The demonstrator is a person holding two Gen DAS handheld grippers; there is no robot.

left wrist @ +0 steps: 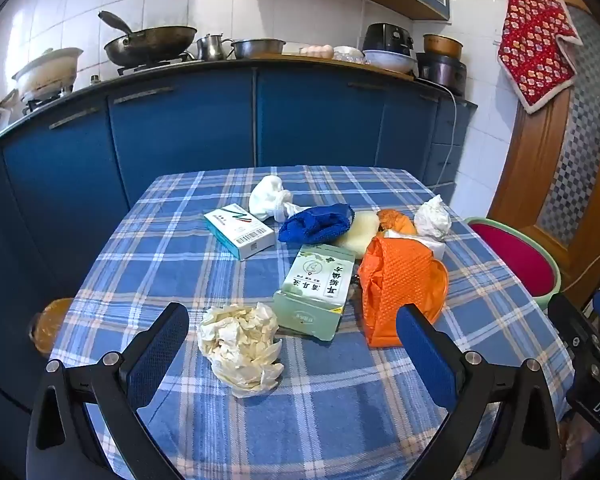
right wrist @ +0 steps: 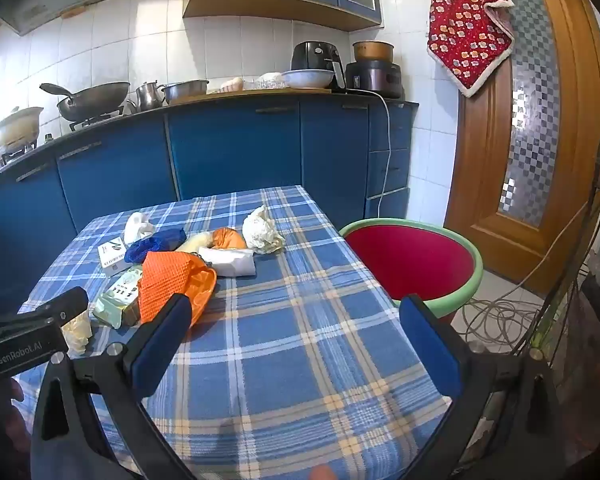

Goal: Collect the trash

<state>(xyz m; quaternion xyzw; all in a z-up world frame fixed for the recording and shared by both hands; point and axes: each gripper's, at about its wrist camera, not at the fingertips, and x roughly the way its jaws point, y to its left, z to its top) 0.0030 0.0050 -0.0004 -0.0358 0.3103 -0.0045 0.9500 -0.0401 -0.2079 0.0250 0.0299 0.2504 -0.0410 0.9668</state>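
Crumpled cream paper wad (left wrist: 240, 350) on plaid tablecloth (left wrist: 340, 412), near front edge, lying between and just ahead of left gripper (left wrist: 292, 354) fingers; jaws wide open, holding nothing. No clear long axis, roughly round. Beyond: green box (left wrist: 316, 290), orange bag (left wrist: 400, 284), white box (left wrist: 239, 230), blue cloth (left wrist: 316, 223), white tissue (left wrist: 432, 218). Right gripper (right wrist: 296, 350) also wide open and unladen, over bare cloth, farther from wad. Red basin (right wrist: 412, 260) beside table, likely receptacle.

The left gripper (right wrist: 74, 300) hides most of the crumpled cream paper (right wrist: 77, 330).
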